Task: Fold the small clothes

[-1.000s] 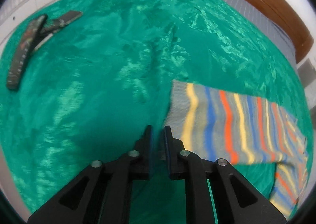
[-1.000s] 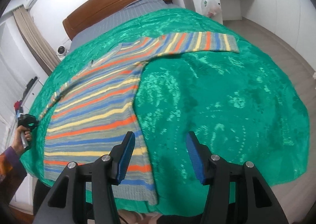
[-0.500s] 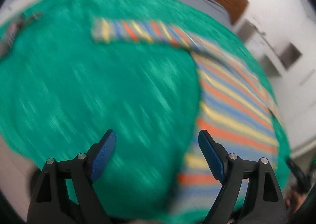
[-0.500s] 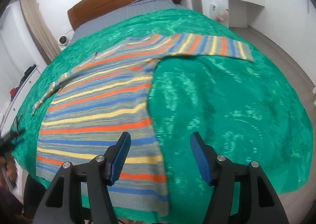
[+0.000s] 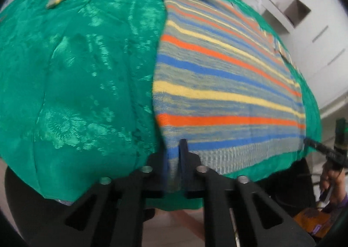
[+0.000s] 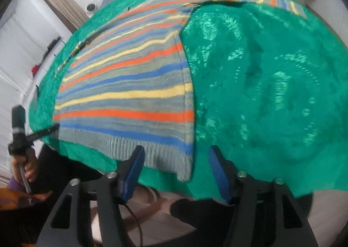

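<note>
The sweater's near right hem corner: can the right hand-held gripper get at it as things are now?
Probably yes. The right hand-held gripper is open, and the sweater corner hangs over the bed edge just ahead between its fingers, with nothing in the way.

Even, diffuse indoor light fills both fisheye views; shadows are soft and shallow. Bright sheen patches glint on the green bedspread (image 5: pixel 82 77). Straight edges bow strongly toward the black circular vignette. Motion blur softens the right-wrist view, most on the bedspread's right side, and smears the striped sweater (image 6: pixel 130 99) hem.
</note>
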